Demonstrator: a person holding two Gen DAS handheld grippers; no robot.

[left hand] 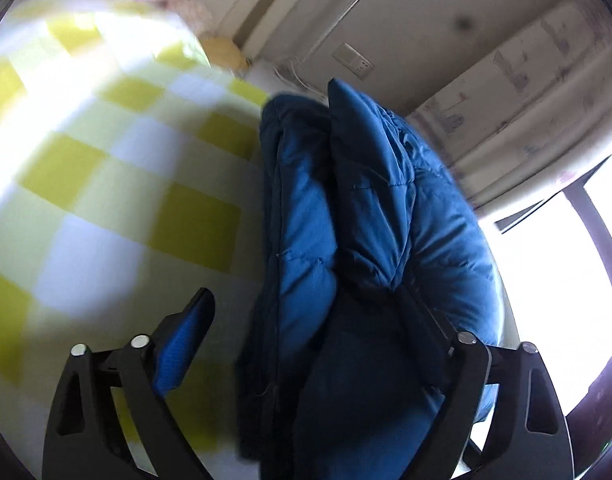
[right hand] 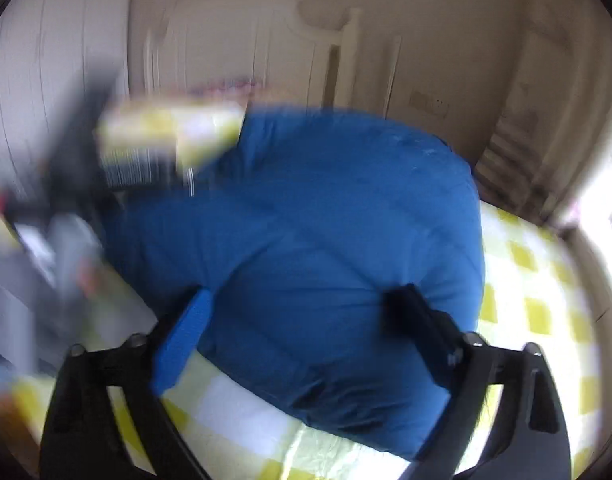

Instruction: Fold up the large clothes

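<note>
Both grippers, left (left hand: 306, 312) and right (right hand: 302, 308), are hovering with fingers spread around the blue puffer jacket (right hand: 306, 220), probably lining up a fold on the bed (right hand: 537, 280).

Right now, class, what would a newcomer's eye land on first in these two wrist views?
The puffy blue jacket, bunched between both sets of gripper fingers, fills the middle of each view. Beneath it lies the yellow-and-white checked bedspread, spreading left in the left wrist view. Bright window glare floods that view's right edge.
</note>
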